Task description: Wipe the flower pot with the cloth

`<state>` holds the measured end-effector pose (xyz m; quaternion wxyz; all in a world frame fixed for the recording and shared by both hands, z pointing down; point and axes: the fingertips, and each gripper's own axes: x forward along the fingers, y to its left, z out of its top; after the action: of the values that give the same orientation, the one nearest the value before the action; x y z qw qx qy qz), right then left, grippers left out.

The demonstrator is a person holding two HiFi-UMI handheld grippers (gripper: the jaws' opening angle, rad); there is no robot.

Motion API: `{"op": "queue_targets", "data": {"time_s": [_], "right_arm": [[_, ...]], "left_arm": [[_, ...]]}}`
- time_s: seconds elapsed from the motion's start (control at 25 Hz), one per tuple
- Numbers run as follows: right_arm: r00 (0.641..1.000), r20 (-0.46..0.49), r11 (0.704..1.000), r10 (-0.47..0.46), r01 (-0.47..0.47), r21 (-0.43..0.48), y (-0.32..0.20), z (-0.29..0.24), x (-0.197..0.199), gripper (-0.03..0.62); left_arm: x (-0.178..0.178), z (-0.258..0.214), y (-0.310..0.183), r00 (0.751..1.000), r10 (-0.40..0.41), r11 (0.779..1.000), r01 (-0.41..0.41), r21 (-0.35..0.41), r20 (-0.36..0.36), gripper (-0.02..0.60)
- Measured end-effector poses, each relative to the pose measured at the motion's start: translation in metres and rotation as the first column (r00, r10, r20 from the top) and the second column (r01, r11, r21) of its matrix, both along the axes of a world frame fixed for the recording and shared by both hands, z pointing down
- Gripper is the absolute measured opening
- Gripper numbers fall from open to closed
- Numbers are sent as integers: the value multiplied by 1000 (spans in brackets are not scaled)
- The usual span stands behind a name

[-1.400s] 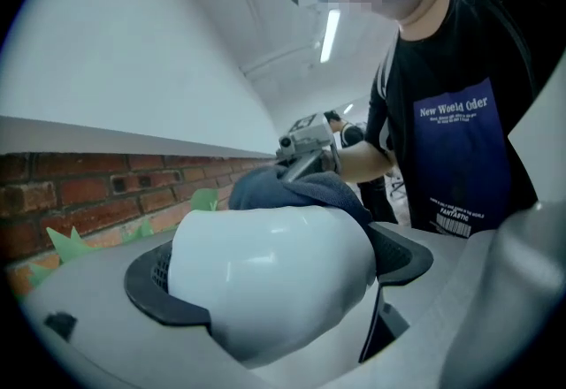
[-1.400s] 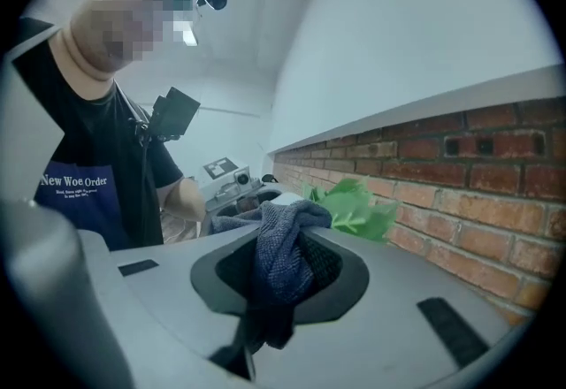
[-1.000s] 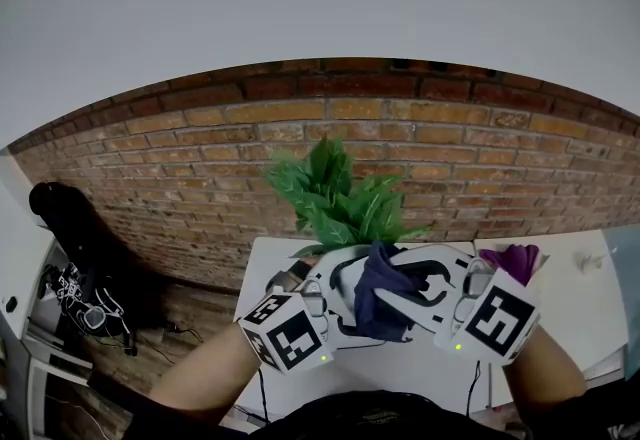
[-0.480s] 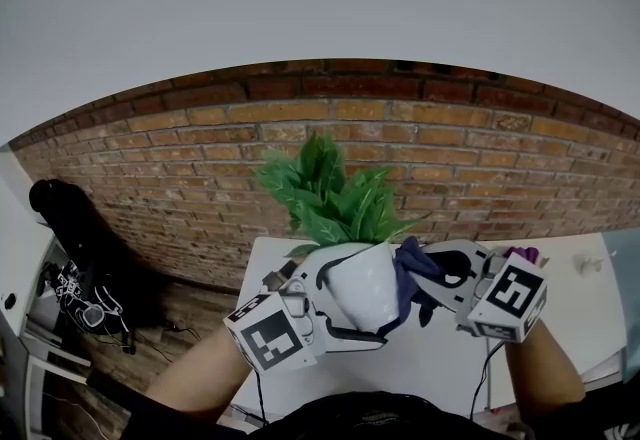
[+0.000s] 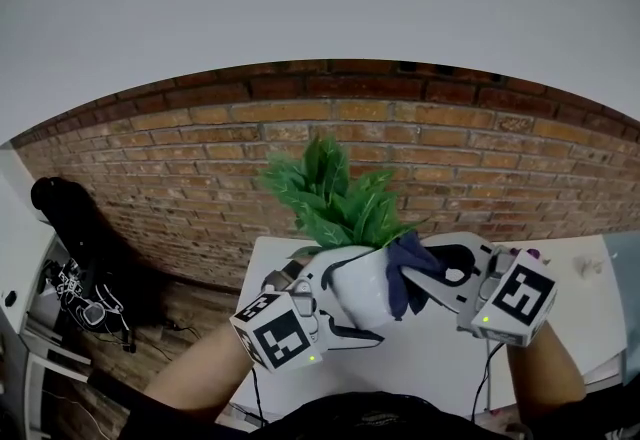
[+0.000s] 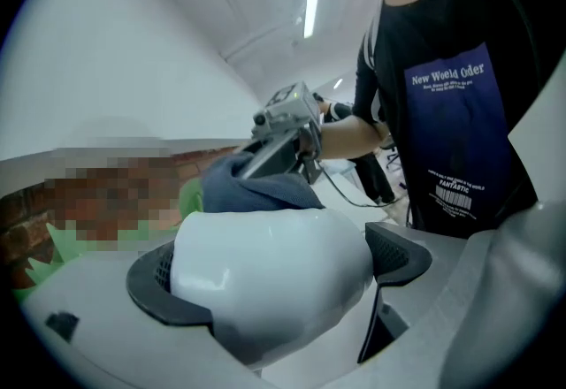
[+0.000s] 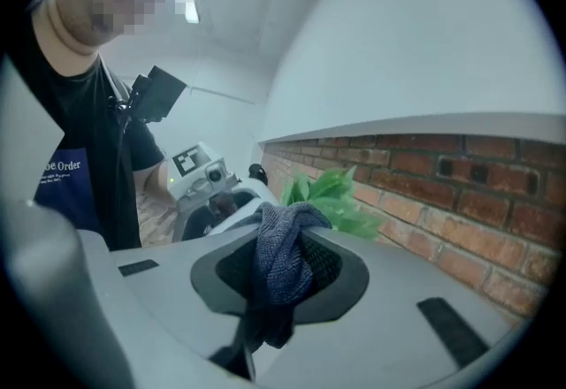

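Currently L claw [image 6: 281,265] is clamped on the pot [image 5: 362,286]: one dark pad on each side of the white body, both pressing, w/ the pot filling the gap btwn them and its smooth side toward the claw's cam. The pot is held up over the table [image 5: 430,373], tilted. The green plant [image 5: 335,196] sticks out past the pot's far side from L claw, toward the brick wall [image 5: 200,163]. R claw [image 7: 281,277] has its jaws nearly together, pinching the cloth [image 5: 404,276]. A bunched dark-blue fold is squeezed btwn the pads, a knot of it bulges past the tips and a loose tail hangs below the jaws. Seen from L claw, the cloth lies on the pot's far upper side, touching it next to the leaves, w/ R claw right behind it. Seen from R claw, the pot is straight ahead just past the cloth, L claw's marker cube is beyond that, and the plant is off to the right of the tips. The 2 claws face each other across the pot, both close in front of the person's dark top [image 6: 451,113].
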<state>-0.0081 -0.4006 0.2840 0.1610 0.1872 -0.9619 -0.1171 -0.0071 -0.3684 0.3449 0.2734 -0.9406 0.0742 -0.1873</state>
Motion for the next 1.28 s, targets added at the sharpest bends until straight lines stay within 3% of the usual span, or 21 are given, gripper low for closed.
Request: {"op": "queue_targets", "data": {"time_s": [0.2,0.28,0.52,0.68,0.76,0.88,0.96,1.12,1.28], "right_arm": [[988,-134,989,-70,87,119,23,-3,-39,57],[990,-106,985,-87,102,138,25,-6,-42,57],[999,28,999,-43,43,-5,15,-6,-13,57],[995,97,995,-11,21,-100,6,6,7,57],[992,122,989,-7,25,-148,5,13,11,57],[981,193,975,-25,66,-211,6,16,15,57],[955,294,961,-36,114,-254,6,10,17,57],[885,466,943,-1,155,-293,-4,-7,23,57],[849,526,944,50,133,-303,-20,-20,25,57]], "left_arm": [[15,11,2,998,13,1000,-14,24,54,558],[15,7,2,1000,9,1000,-10,19,22,558],[0,-20,-1,994,-19,999,15,-38,-110,555],[-8,-40,1,982,26,1000,-28,-5,-188,554],[-12,-48,2,971,41,998,-49,-27,-236,554],[-22,-61,0,919,4,975,-91,-204,-394,554],[-30,-71,-3,874,13,953,-158,-258,-486,554],[-38,-86,-3,787,79,929,-281,-242,-611,552],[-33,-87,6,755,131,904,-357,-234,-643,552]]}}
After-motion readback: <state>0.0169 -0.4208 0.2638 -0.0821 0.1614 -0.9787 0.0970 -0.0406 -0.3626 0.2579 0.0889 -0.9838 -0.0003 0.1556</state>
